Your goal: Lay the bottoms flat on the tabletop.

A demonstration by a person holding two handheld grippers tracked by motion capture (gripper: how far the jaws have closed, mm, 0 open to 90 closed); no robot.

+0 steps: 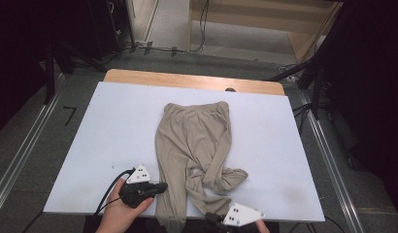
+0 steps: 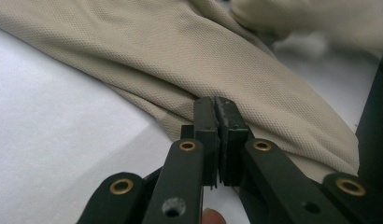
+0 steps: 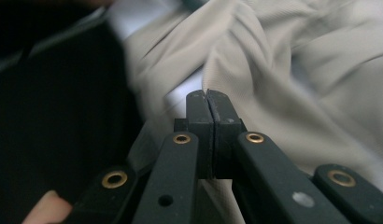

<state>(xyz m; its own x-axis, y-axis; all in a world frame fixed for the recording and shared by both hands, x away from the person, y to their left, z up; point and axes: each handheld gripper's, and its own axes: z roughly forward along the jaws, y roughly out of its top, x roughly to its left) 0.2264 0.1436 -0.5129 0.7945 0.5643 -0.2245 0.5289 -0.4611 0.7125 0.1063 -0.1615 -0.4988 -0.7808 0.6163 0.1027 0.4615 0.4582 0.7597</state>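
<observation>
Beige trousers lie on the white table, waistband at the far end and legs toward me. The right leg is twisted and bunched near the front edge. My left gripper sits at the left leg's outer edge. In the left gripper view its jaws are shut, pinching the edge of the trousers, where creases gather at the tips. My right gripper is at the front edge by the right leg's end. In the right gripper view its jaws are shut on a fold of the trousers.
A strip of bare wood runs along the table's far edge. Metal rails line the floor on both sides, and cables lie on the floor beyond. Dark stands rise at the back left and back right.
</observation>
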